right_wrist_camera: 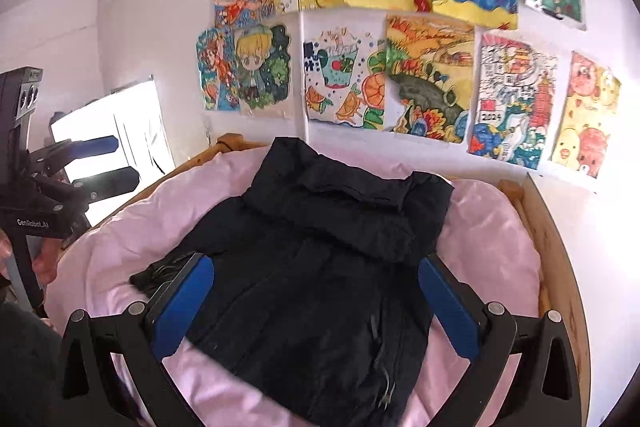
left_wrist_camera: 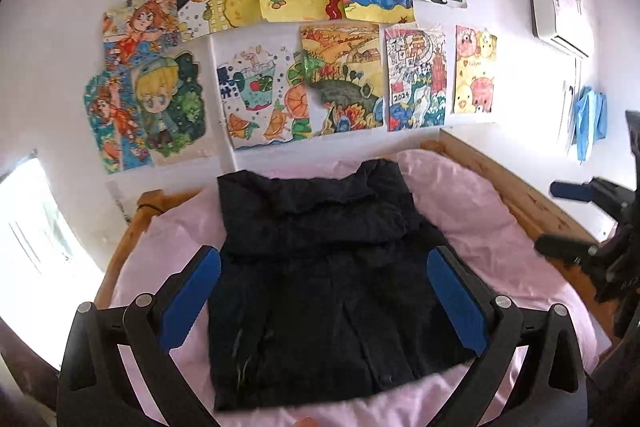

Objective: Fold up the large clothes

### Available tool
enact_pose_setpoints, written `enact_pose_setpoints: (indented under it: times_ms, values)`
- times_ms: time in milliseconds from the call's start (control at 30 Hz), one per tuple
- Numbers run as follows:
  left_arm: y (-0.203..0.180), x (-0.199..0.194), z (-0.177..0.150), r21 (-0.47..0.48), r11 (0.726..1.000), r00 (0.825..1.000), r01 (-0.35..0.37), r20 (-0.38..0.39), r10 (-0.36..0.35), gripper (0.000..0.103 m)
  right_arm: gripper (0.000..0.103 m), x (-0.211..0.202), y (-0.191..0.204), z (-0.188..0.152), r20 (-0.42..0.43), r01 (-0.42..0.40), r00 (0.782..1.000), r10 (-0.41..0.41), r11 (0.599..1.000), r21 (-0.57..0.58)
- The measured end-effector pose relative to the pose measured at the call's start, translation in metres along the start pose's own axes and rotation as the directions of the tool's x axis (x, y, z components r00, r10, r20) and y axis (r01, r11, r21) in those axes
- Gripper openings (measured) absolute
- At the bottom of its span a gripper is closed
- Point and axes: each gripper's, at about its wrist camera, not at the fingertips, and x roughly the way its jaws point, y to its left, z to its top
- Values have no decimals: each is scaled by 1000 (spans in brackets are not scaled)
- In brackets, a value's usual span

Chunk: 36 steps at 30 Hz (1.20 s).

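Observation:
A black padded jacket lies folded into a compact block on the pink bed sheet, its collar end toward the wall. My left gripper hovers above it, open, with nothing between its blue pads. My right gripper also stands open and empty over the jacket. Each gripper shows in the other's view: the right gripper at the right edge, the left gripper at the left edge, held by a hand. A bit of dark fabric sticks out at the jacket's left side.
A wooden bed frame rims the mattress against a white wall covered with children's drawings. An air conditioner and a hanging blue cloth are on the right wall. A bright window is at the left.

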Motion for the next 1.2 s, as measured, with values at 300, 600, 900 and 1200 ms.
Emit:
enact_pose_setpoints:
  times_ms: [300,600,900,1200]
  values:
    - [-6,0,-52,4,1000,998,-7,-68,8,102,103,-23,18,-41,-4,56,998,-57,994,-94]
    - [8,39,-107,-41,999,976,-4,-220,-5,102,103,19,29,-87,-110,32,993,-50,987,-157]
    - [1,59,-140,106,993,963,-45,-259,71,102,103,67,26,-120,-261,18,963,-62,986,-167]
    - [0,89,-171,158,986,928,-50,-359,104,102,103,114,41,-172,-358,28,916,-183,917,-398]
